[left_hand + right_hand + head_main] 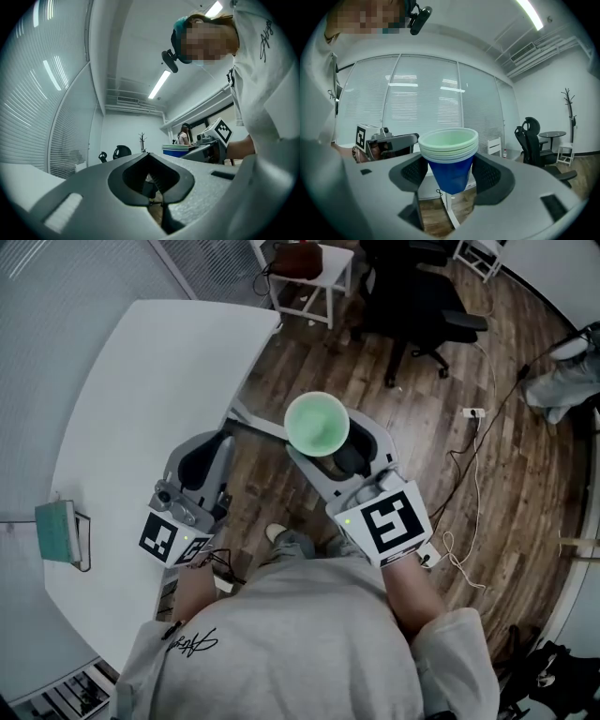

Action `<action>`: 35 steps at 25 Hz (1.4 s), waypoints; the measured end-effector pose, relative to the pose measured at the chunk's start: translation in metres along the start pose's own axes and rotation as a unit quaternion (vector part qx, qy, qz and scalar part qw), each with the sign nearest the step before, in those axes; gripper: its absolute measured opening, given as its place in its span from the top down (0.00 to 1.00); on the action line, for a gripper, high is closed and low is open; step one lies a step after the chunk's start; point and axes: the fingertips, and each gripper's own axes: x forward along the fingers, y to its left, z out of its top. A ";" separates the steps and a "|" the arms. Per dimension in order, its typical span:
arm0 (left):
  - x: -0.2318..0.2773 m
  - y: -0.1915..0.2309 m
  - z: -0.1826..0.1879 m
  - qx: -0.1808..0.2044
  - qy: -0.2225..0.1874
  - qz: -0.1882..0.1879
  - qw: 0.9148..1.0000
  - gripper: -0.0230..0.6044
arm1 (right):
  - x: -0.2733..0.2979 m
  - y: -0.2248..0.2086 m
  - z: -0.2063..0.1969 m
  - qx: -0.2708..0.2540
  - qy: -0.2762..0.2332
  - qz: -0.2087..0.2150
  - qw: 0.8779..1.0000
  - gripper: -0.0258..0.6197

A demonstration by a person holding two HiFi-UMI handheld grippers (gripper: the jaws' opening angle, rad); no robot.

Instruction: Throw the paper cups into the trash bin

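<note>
- Two grippers: left gripper [204,463], right gripper [339,454].
- One nested stack of paper cups [450,164], at least three rims showing.
- One black office chair [412,306].
- Two white tables: large curved table [159,381], small side table [337,261].
- One coat stand [568,117].

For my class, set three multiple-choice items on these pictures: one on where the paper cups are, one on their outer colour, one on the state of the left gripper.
1. Where is the stack of cups?
A. on the white table
B. between the jaws of the right gripper
C. on the floor

2. What colour is its outside?
A. red
B. blue
C. yellow

3. How does the left gripper stand?
A. shut, empty
B. shut on a cup
C. wide open

Key:
1 B, the right gripper view shows its jaws on either side of the stack.
2 B, the walls are blue below pale rims.
3 A, its jaws meet with nothing between them.
</note>
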 end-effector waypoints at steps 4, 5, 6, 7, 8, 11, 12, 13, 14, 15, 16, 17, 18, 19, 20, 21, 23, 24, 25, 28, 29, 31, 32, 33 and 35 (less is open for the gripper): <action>0.034 -0.030 -0.003 -0.005 -0.005 -0.030 1.000 0.96 | -0.038 -0.029 -0.005 0.005 -0.002 -0.031 1.000 0.51; 0.042 -0.038 -0.003 -0.006 -0.006 -0.037 0.999 0.96 | -0.047 -0.036 -0.007 0.006 -0.003 -0.038 0.999 0.51; 0.051 -0.045 -0.004 -0.006 -0.007 -0.043 0.999 0.96 | -0.056 -0.043 -0.008 0.007 -0.003 -0.044 0.999 0.51; 0.058 -0.052 -0.004 -0.007 -0.007 -0.050 0.999 0.96 | -0.065 -0.049 -0.009 0.008 -0.004 -0.051 0.999 0.52; 0.066 -0.060 -0.005 -0.008 -0.007 -0.056 0.998 0.96 | -0.073 -0.056 -0.011 0.010 -0.005 -0.057 0.998 0.51; 0.088 -0.081 -0.008 -0.009 -0.007 -0.075 0.997 0.96 | -0.098 -0.074 -0.015 0.013 -0.003 -0.076 0.997 0.51; 0.095 -0.089 -0.010 -0.009 -0.006 -0.081 0.997 0.96 | -0.106 -0.080 -0.017 0.014 -0.003 -0.082 0.997 0.51; 0.103 -0.096 -0.012 -0.011 -0.005 -0.087 0.996 0.96 | -0.115 -0.087 -0.018 0.015 -0.002 -0.087 0.996 0.51; 0.111 -0.104 -0.014 -0.013 -0.005 -0.094 0.996 0.96 | -0.124 -0.094 -0.020 0.016 -0.002 -0.094 0.995 0.51; 0.120 -0.112 -0.016 -0.016 -0.004 -0.101 0.995 0.96 | -0.133 -0.103 -0.020 0.017 -0.005 -0.101 0.995 0.51; 0.128 -0.120 -0.019 -0.019 -0.004 -0.108 0.994 0.96 | -0.143 -0.112 -0.020 0.015 -0.009 -0.109 0.994 0.51; 0.136 -0.127 -0.021 -0.021 -0.003 -0.115 0.993 0.96 | -0.152 -0.122 -0.019 0.011 -0.015 -0.117 0.993 0.51; 0.144 -0.134 -0.023 -0.023 -0.001 -0.119 0.993 0.96 | -0.160 -0.130 -0.018 0.008 -0.019 -0.124 0.992 0.52; 0.150 -0.140 -0.025 -0.025 0.000 -0.123 0.992 0.96 | -0.167 -0.138 -0.017 0.007 -0.022 -0.129 0.991 0.51; 0.156 -0.146 -0.026 -0.026 0.000 -0.127 0.992 0.96 | -0.174 -0.144 -0.018 0.006 -0.022 -0.134 0.991 0.51; 0.162 -0.152 -0.027 -0.028 -0.001 -0.131 0.991 0.96 | -0.181 -0.149 -0.019 0.006 -0.022 -0.137 0.990 0.51; 0.171 -0.163 -0.028 -0.029 -0.004 -0.141 0.990 0.96 | -0.194 -0.159 -0.024 0.007 -0.021 -0.145 0.989 0.51; 0.175 -0.169 -0.028 -0.027 -0.007 -0.147 0.989 0.96 | -0.200 -0.163 -0.027 0.007 -0.021 -0.148 0.989 0.51; 0.179 -0.173 -0.027 -0.025 -0.011 -0.153 0.988 0.96 | -0.205 -0.167 -0.029 0.007 -0.021 -0.151 0.988 0.51; 0.192 -0.183 -0.026 -0.020 -0.015 -0.169 0.985 0.96 | -0.216 -0.177 -0.029 0.004 -0.026 -0.159 0.987 0.51; 0.195 -0.186 -0.025 -0.021 -0.016 -0.173 0.985 0.96 | -0.219 -0.179 -0.028 0.002 -0.030 -0.163 0.986 0.51; 0.199 -0.188 -0.023 -0.024 -0.020 -0.182 0.983 0.96 | -0.223 -0.181 -0.026 0.000 -0.037 -0.168 0.985 0.51; 0.201 -0.188 -0.023 -0.025 -0.022 -0.187 0.982 0.96 | -0.223 -0.182 -0.026 0.002 -0.038 -0.171 0.985 0.51; 0.203 -0.187 -0.023 -0.025 -0.024 -0.192 0.981 0.96 | -0.223 -0.183 -0.028 0.007 -0.035 -0.172 0.984 0.51; 0.208 -0.186 -0.024 -0.028 -0.026 -0.199 0.979 0.96 | -0.222 -0.184 -0.034 0.023 -0.030 -0.179 0.983 0.51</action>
